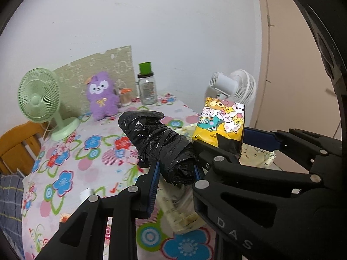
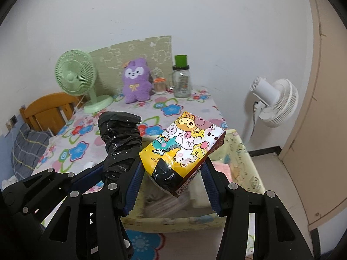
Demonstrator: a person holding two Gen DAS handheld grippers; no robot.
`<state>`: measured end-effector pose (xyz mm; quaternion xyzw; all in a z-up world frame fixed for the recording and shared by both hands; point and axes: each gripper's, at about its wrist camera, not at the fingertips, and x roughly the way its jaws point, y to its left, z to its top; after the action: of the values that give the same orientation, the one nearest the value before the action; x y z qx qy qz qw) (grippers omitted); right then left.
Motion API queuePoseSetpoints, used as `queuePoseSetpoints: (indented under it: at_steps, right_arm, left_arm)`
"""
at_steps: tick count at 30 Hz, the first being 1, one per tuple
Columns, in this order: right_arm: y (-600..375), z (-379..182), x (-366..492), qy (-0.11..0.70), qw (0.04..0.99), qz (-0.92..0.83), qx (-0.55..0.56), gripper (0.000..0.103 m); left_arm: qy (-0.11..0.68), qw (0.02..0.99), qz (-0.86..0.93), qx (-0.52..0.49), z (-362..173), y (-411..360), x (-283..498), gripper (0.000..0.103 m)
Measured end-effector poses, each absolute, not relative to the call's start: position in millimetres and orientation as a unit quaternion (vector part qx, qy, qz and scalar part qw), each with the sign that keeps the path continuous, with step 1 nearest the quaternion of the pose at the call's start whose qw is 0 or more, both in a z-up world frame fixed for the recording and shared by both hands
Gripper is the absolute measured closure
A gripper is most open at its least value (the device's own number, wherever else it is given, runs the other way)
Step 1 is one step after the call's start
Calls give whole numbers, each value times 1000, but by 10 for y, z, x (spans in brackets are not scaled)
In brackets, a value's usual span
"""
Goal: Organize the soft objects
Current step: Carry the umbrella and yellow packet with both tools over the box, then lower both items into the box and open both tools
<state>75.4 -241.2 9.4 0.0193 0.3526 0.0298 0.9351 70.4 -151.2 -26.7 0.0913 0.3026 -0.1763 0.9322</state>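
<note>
Black roll (image 1: 160, 143) in left jaws; cartoon pack (image 2: 184, 149) in right; bin contents blurred.

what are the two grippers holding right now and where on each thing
Left gripper clamps the black plastic-wrapped roll at its near end. Right gripper holds the yellow cartoon-animal packet by its lower, black-taped end.

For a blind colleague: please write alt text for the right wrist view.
The right gripper holds a yellow cartoon-printed pack above a pale fabric bin; beside it, the left gripper holds a black plastic-wrapped roll. Behind stands a floral table.
</note>
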Motion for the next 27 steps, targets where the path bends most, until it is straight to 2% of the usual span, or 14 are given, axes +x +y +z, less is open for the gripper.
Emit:
queuePoseSetpoints:
  at_steps: [15, 17, 20, 22, 25, 27]
  right_arm:
    - [-2851, -130, 913, 374, 927, 7, 38, 47]
    - [-2873, -158, 928, 378, 925, 12, 40, 46]
    - [-2898, -198, 944, 380, 924, 18, 41, 44]
    - [-2907, -218, 946, 380, 924, 18, 41, 43]
    - [-2899, -235, 948, 382, 923, 23, 39, 41]
    - [-2871, -238, 949, 381, 923, 24, 35, 33]
  left_arm:
    - [333, 913, -209, 111, -501, -1894, 844, 69]
    - [336, 911, -209, 115, -527, -1927, 862, 66]
    - [342, 909, -210, 116, -562, -1957, 883, 53]
    - [343, 909, -207, 116, -573, -1967, 897, 35]
    - [343, 909, -208, 114, -571, -1962, 910, 26]
    - [344, 909, -207, 111, -564, -1950, 916, 23]
